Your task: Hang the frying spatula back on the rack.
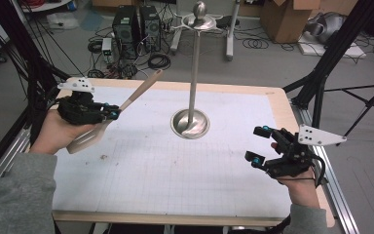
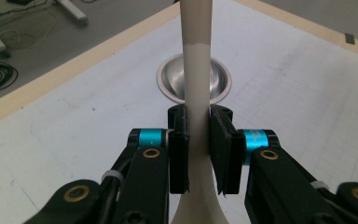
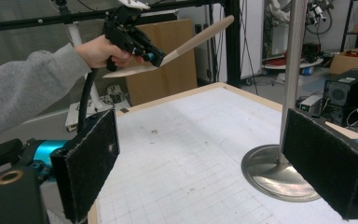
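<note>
Left gripper (image 1: pixel 113 115): black, two-jawed, clamped on the neck of a pale wooden spatula (image 1: pixel 126 105); the spatula is held clear of the white gridded table mat (image 1: pixel 175 165), blade at 7 o'clock of the jaws, handle rising toward 1 o'clock.

Polished steel stand with round base and tall pole (image 1: pixel 191 122): at 3 o'clock of the spatula, well apart.

Right gripper (image 1: pixel 258 145): jaws spread wide, nothing held, at 4 o'clock of the stand.
</note>
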The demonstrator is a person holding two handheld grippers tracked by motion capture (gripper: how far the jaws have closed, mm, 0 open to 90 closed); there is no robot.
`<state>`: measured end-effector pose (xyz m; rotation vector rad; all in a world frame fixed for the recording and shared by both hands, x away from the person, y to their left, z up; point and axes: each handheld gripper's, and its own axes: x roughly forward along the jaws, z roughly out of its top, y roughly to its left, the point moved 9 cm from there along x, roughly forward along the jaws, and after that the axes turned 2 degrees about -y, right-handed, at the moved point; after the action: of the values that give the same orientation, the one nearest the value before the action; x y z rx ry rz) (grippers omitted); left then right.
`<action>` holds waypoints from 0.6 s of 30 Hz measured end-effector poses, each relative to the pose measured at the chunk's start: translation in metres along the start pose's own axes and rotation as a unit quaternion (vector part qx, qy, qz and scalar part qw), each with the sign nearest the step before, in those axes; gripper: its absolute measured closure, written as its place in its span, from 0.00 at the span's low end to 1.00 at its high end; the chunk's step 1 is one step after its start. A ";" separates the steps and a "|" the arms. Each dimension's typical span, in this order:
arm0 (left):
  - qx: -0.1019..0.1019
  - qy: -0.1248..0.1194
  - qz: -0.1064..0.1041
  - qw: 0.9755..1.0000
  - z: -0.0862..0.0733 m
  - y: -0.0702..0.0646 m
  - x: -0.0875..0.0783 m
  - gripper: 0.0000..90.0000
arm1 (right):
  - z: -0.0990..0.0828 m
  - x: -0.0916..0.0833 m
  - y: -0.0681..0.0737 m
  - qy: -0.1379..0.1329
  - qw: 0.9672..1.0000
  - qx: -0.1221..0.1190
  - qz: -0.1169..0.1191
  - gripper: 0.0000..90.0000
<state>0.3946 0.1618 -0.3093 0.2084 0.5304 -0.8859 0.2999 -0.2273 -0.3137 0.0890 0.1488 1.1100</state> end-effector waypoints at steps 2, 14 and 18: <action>0.004 -0.002 0.000 1.000 0.005 -0.001 -0.001 0.86 | 0.000 0.000 0.000 0.000 1.000 0.001 0.001 0.11; 0.015 -0.014 0.002 1.000 0.033 -0.008 -0.007 0.86 | 0.002 -0.003 0.001 -0.007 1.000 0.000 0.001 0.11; 0.017 -0.021 0.003 1.000 0.041 -0.008 -0.011 0.86 | 0.002 -0.004 0.001 -0.009 1.000 0.002 0.001 0.11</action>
<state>0.3969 0.1486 -0.2683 0.2212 0.4766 -0.8919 0.2980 -0.2303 -0.3111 0.1020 0.1342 1.1107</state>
